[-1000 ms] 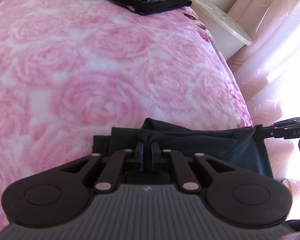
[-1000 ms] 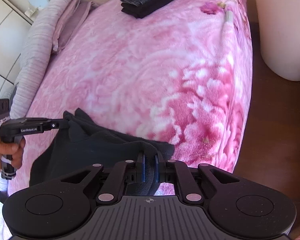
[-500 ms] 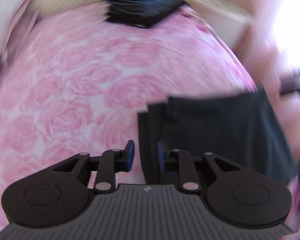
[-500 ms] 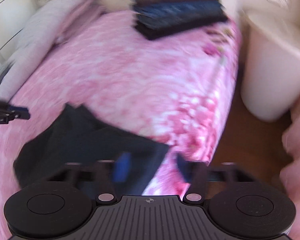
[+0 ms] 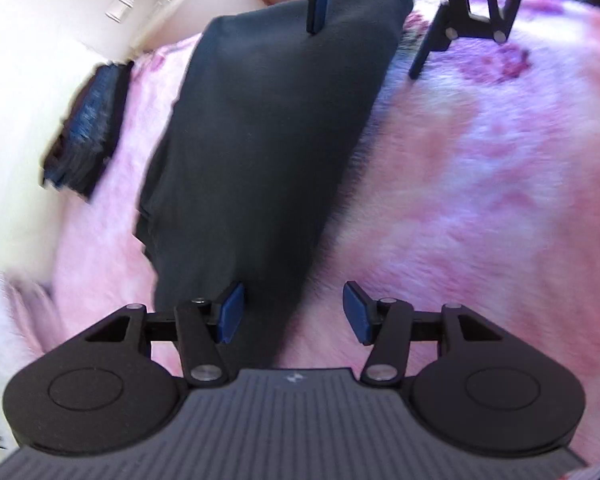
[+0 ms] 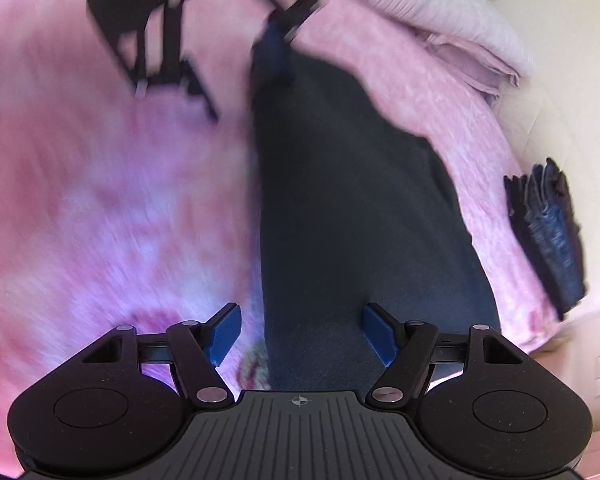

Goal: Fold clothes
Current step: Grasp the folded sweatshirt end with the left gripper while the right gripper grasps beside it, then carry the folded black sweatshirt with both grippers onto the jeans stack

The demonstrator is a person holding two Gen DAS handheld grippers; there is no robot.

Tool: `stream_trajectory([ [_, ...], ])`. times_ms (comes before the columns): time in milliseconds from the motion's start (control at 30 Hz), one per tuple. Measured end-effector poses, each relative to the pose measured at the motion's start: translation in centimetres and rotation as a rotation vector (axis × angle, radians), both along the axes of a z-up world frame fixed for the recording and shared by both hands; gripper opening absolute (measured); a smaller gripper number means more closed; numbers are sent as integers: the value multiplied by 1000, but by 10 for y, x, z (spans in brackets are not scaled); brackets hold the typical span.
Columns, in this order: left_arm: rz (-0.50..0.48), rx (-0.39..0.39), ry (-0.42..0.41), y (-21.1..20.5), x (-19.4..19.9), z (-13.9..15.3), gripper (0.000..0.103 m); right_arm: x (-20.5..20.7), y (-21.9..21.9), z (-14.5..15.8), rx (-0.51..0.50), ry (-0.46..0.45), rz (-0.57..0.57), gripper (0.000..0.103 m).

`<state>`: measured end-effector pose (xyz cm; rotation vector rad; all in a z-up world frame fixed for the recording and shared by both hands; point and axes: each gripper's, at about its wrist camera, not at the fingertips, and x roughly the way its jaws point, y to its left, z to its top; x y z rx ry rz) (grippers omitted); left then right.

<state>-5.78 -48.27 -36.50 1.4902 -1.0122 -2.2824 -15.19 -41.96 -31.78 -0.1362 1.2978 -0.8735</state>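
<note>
A dark folded garment (image 5: 260, 152) lies flat as a long strip on the pink rose blanket (image 5: 480, 200); it also shows in the right wrist view (image 6: 348, 220). My left gripper (image 5: 294, 314) is open and empty over one end of the strip. My right gripper (image 6: 300, 334) is open and empty over the other end. Each gripper shows in the other's view: the right one (image 5: 364, 28) and the left one (image 6: 240, 80), both open, facing each other along the garment.
A stack of folded dark and denim clothes (image 5: 86, 128) sits on the bed by the wall, also in the right wrist view (image 6: 548, 236). A folded pale quilt (image 6: 440, 28) lies along the bed. A white container (image 5: 188, 12) stands beyond the bed.
Both grippers let go of the garment and opened wide. The garment now lies flat on the bed. Both grippers turned to face each other across it.
</note>
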Motion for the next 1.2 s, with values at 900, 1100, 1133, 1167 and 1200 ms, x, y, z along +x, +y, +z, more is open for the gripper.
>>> stream_trajectory([
  [900,146,82,-98,-58,-78,110,11,-91,-77,133,91,-159,210,23],
  [1100,260,147,-81,-75,-109,187,11,-125,-113,205,64,-155,318,23],
  [1133,274,146,-72,-78,-113,197,11,-130,-117,215,53,-152,327,23],
  [1167,286,139,-64,-80,-117,206,11,-133,-121,225,42,-150,331,23],
  [1200,292,125,-60,-82,-120,214,11,-136,-124,233,30,-147,332,23],
])
